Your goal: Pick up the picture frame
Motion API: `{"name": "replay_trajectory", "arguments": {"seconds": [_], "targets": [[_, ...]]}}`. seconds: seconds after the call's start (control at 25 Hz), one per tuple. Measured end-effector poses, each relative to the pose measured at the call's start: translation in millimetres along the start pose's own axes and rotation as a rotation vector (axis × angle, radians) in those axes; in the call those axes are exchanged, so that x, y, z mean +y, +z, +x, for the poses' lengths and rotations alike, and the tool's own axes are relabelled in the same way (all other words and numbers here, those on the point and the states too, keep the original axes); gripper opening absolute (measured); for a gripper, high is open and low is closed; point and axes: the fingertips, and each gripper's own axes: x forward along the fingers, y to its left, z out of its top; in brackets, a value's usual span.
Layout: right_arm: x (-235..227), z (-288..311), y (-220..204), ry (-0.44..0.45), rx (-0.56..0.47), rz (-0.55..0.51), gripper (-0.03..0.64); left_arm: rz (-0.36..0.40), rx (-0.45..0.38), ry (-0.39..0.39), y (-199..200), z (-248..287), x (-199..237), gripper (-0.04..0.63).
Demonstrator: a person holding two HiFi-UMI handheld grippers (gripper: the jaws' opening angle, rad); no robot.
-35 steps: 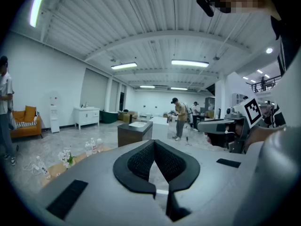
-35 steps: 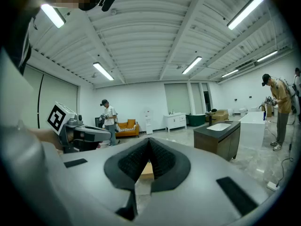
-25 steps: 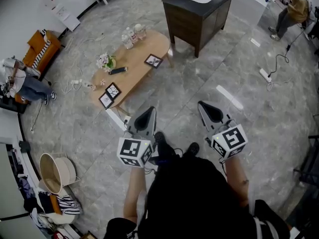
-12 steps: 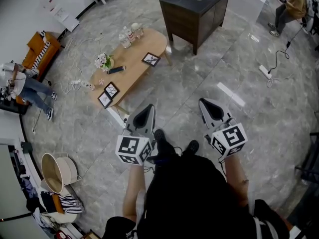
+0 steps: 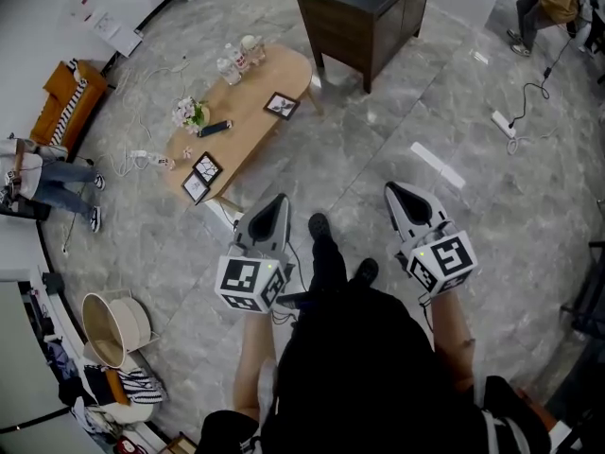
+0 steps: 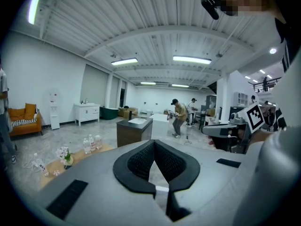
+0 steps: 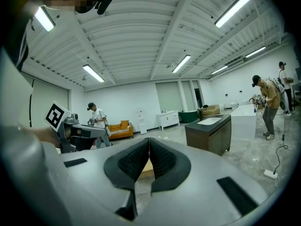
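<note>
**Two closed grippers held short of a table bearing picture frames**

The head view looked steeply down on an oval wooden table (image 5: pixel 248 130) standing on a grey marble floor. A picture frame (image 5: pixel 283 105) lay flat on the table towards its far end. A pair of frames (image 5: pixel 201 178) lay side by side at the table's near end. What the frames contained was too small to make out.

Also on the table were a small bunch of flowers (image 5: pixel 189 113), a dark remote-like object (image 5: pixel 216 129) just beside it, and some bottles (image 5: pixel 238 60) at the far end.

The left gripper (image 5: pixel 274 211) and right gripper (image 5: pixel 397 197) were both held on the near side of the table, well apart from it. The left was the closer of the two. Each gripper's own view showed its tongs pressed together at the tips with nothing between them.

A dark cabinet (image 5: pixel 364 12) beyond the table was cut off by the top edge of the head view. The left gripper view showed it whole, with a white basin on top. That view also caught the flowers, bottles and one end of the table. The gripper's own grey body hid every frame there.

In the right gripper view only a sliver of tabletop showed below the closed tips. The frames were hidden there too.
</note>
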Motion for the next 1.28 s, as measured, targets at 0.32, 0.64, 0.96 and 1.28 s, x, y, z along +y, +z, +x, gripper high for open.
{"name": "replay_trajectory", "arguments": {"seconds": [0.32, 0.64, 0.96, 1.28], "targets": [[-21, 50, 3, -0.030, 0.029, -0.008, 0.012, -0.015, 0.004, -0.023, 4, 46, 44, 0.011], [-47, 130, 38, -0.042, 0.028, -0.036, 0.012, -0.027, -0.021, -0.028, 33, 111, 116, 0.011], [-52, 205, 58, -0.047, 0.029, -0.054, 0.012, -0.027, -0.029, -0.039, 53, 152, 185, 0.011], [-63, 248, 55, -0.063, 0.057, -0.042, 0.012, -0.043, -0.005, -0.071, 53, 188, 218, 0.012]]}}
